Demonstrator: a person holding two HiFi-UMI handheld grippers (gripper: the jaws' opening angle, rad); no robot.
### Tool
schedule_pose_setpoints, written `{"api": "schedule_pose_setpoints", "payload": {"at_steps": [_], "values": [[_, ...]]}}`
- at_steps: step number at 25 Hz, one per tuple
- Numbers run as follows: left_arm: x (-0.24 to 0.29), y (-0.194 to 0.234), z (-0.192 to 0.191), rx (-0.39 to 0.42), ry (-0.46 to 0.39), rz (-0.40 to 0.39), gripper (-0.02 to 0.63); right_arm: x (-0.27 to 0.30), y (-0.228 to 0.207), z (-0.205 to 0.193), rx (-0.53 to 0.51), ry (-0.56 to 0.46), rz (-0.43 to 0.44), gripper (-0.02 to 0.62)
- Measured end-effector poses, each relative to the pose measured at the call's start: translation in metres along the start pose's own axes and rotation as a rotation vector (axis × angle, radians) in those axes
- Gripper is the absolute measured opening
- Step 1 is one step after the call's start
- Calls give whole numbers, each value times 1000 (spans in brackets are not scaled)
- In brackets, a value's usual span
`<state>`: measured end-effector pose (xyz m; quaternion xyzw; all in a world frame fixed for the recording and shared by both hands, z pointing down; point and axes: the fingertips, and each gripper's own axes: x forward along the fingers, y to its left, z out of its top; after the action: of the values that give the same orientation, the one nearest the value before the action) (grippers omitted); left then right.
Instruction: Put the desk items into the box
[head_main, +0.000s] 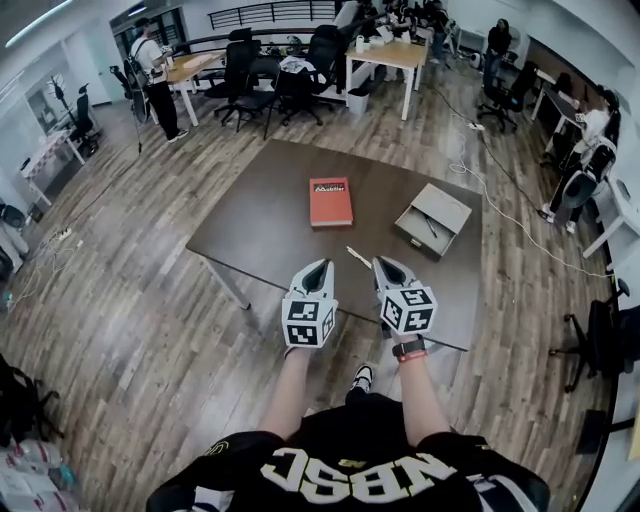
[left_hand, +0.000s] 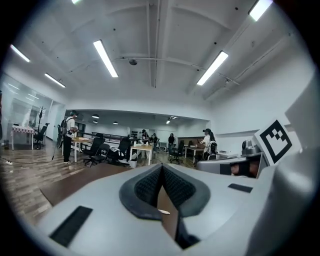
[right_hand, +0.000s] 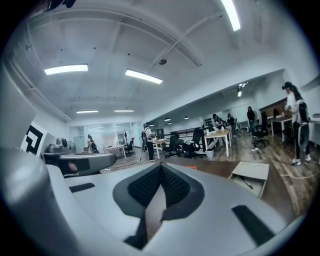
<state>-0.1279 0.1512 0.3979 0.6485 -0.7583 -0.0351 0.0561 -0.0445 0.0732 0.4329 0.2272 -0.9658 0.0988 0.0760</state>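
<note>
A red book (head_main: 330, 201) lies flat near the middle of the brown table (head_main: 260, 230). To its right stands an open shallow beige box (head_main: 432, 219) with a dark pen (head_main: 430, 227) inside. A pale pencil-like stick (head_main: 358, 257) lies on the table near the front edge. Both grippers hover side by side over that edge. My left gripper (head_main: 320, 264) is shut and holds nothing; in its own view the jaws (left_hand: 161, 170) meet at the tips. My right gripper (head_main: 382, 263) is also shut and holds nothing (right_hand: 160, 170), just right of the stick. The right gripper view shows the box (right_hand: 250, 175) ahead and to the right.
Wooden floor surrounds the table. Desks, black office chairs (head_main: 300, 85) and several people stand at the far side of the room. A white cable (head_main: 500, 200) runs across the floor to the right of the table. Another chair (head_main: 600, 340) stands at the right.
</note>
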Motion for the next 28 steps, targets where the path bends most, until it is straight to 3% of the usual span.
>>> {"api": "schedule_pose_setpoints", "payload": {"at_steps": [8,14,18,23,28], "values": [[115,-7,9,107,23,-84,15,51,-78,38,20,-17,-17,9],[176,-17,-4,150,67,-149,15,72,-132,36,81,-20,-73,9],[215,-14,-19,181,124,-237,15,93,-159,27,116,1,-123,9],[273,-14,-27,212,132,-360,15,118,-203,30,142,-21,-217,9],[309,-22,-45,254,216,-526,17,126,-227,25,252,-36,-304,9]]}}
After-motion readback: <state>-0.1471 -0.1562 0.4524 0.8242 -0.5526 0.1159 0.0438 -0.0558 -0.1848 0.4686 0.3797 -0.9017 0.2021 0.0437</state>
